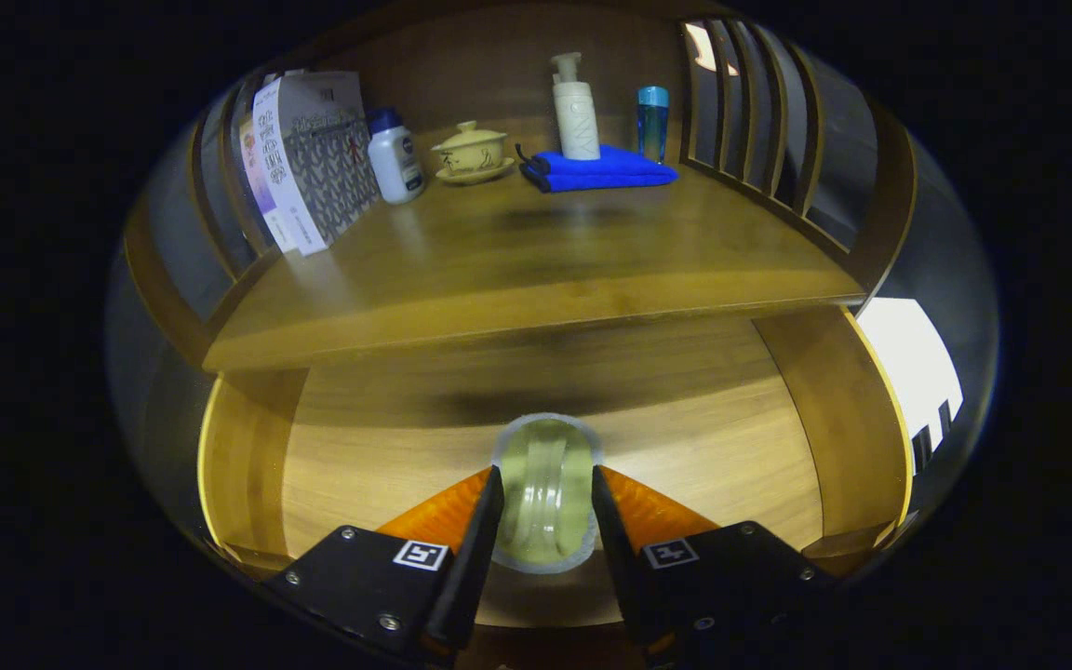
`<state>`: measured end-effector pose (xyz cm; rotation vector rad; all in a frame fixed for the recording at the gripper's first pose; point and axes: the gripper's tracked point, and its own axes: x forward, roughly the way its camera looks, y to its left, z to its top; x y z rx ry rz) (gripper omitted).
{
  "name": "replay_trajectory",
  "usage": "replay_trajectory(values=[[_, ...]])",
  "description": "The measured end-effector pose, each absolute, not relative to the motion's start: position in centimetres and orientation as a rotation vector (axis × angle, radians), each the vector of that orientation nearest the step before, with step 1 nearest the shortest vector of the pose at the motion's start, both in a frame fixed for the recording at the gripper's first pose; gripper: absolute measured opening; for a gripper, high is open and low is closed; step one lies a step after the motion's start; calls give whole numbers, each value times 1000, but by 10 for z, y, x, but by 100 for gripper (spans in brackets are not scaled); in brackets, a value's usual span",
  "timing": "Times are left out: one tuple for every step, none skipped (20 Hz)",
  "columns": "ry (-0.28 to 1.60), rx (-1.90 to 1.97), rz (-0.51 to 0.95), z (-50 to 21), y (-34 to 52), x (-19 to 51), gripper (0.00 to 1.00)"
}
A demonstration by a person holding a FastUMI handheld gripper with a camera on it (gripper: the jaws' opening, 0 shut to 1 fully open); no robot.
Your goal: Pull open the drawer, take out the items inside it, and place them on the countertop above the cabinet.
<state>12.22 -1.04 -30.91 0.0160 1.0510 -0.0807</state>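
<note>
The wooden drawer (247, 465) stands pulled open below the countertop (517, 270). Inside it, a pale green translucent roll of tape (546, 484) stands on edge on the drawer floor. My gripper (547, 484) is shut on the roll, one finger pressing each flat side. The roll's far rim pokes out just past the fingertips; its near part is hidden between the fingers.
At the back of the countertop stand a patterned box (313, 158), a white bottle with a blue cap (395, 156), a lidded yellow cup on a saucer (471, 152), a folded blue cloth (601, 169), a white pump bottle (575, 110) and a blue bottle (652, 121). Slatted rails (759, 121) flank the countertop.
</note>
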Motion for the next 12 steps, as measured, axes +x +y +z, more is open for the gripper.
replay_trajectory(values=[[1068, -10, -77, -315, -12, 119, 62], [1077, -23, -66, -318, -12, 117, 53], [1090, -32, -49, -323, -10, 115, 43], [1093, -47, -38, -322, -11, 113, 34], [1076, -53, -38, -321, -10, 115, 25], [1068, -68, -45, -319, -12, 112, 21], [1053, -95, -55, -315, -16, 110, 20], [1043, -124, -66, -310, -20, 106, 17], [1037, -147, -74, -304, -24, 100, 16], [1022, -159, -83, -295, -26, 93, 15], [994, -156, -91, -283, -28, 90, 14], [958, -138, -96, -270, -26, 89, 15]])
